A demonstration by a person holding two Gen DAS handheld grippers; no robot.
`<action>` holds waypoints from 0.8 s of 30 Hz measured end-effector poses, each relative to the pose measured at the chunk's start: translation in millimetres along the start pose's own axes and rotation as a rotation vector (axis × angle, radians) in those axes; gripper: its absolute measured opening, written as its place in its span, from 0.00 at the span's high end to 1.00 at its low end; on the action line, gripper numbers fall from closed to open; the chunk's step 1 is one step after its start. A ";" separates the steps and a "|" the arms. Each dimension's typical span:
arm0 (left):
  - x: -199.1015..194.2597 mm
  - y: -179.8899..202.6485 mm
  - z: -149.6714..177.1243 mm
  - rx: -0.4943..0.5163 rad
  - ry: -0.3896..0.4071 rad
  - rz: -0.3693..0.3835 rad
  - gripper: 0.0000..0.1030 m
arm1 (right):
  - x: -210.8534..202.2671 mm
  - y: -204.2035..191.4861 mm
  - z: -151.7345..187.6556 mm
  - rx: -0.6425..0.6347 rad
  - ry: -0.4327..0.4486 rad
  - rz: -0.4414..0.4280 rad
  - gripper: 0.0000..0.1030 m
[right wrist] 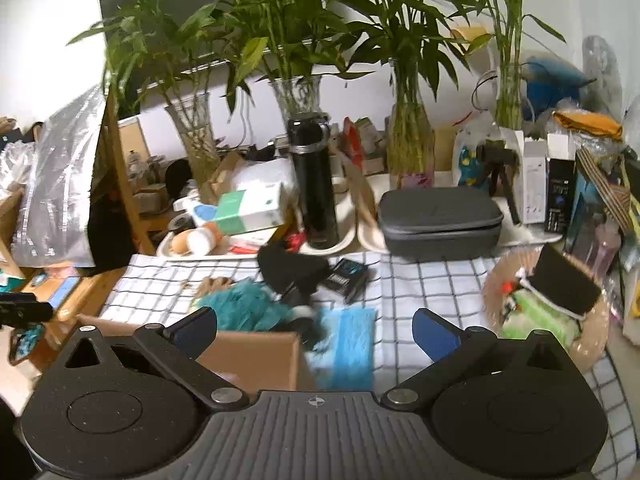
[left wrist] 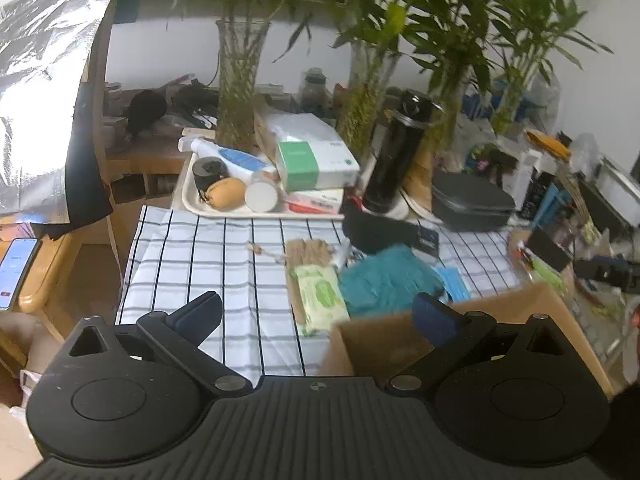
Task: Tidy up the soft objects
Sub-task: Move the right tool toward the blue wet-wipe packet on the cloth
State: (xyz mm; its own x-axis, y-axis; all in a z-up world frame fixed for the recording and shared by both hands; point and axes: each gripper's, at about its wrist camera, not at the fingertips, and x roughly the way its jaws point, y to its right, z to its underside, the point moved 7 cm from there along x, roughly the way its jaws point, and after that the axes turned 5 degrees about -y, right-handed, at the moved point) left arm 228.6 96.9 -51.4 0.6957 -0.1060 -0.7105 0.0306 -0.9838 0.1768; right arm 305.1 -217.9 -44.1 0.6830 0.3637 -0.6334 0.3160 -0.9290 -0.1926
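Note:
A teal fuzzy cloth (left wrist: 386,280) lies on the checked tablecloth (left wrist: 224,264), with a green wet-wipe pack (left wrist: 322,300) on a tan mat to its left and a black soft item (left wrist: 374,232) behind it. A cardboard box (left wrist: 384,340) stands in front. My left gripper (left wrist: 320,312) is open and empty above the cloth's near edge. In the right wrist view the teal cloth (right wrist: 244,304), a light blue furry piece (right wrist: 348,340), the black item (right wrist: 292,268) and the box (right wrist: 248,356) show. My right gripper (right wrist: 316,328) is open and empty above them.
A woven basket (right wrist: 592,344) at right holds a green soft item and a black block. A black flask (right wrist: 314,184), a grey zip case (right wrist: 440,220), a white tray (left wrist: 192,200) of toiletries and glass vases of bamboo stand behind. A phone (left wrist: 16,268) lies on a left wooden ledge.

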 end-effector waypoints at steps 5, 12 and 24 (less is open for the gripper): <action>19.8 -22.2 -17.0 -0.050 0.036 -0.033 0.00 | 34.4 15.1 -3.7 0.018 -0.026 0.019 0.00; 61.1 -53.1 -28.0 -0.089 0.049 -0.101 0.00 | 66.8 34.6 -6.3 0.039 -0.049 0.042 0.00; 88.5 -51.6 -16.3 -0.111 0.019 0.004 0.00 | 112.7 77.6 -20.0 0.105 -0.086 0.099 0.00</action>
State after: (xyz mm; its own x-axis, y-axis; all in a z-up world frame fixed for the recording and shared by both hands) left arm 300.3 140.6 -112.2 0.7095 -0.1063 -0.6966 0.1064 -0.9611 0.2550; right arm 419.8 -247.7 -115.5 0.6471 0.2669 -0.7142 0.1765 -0.9637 -0.2003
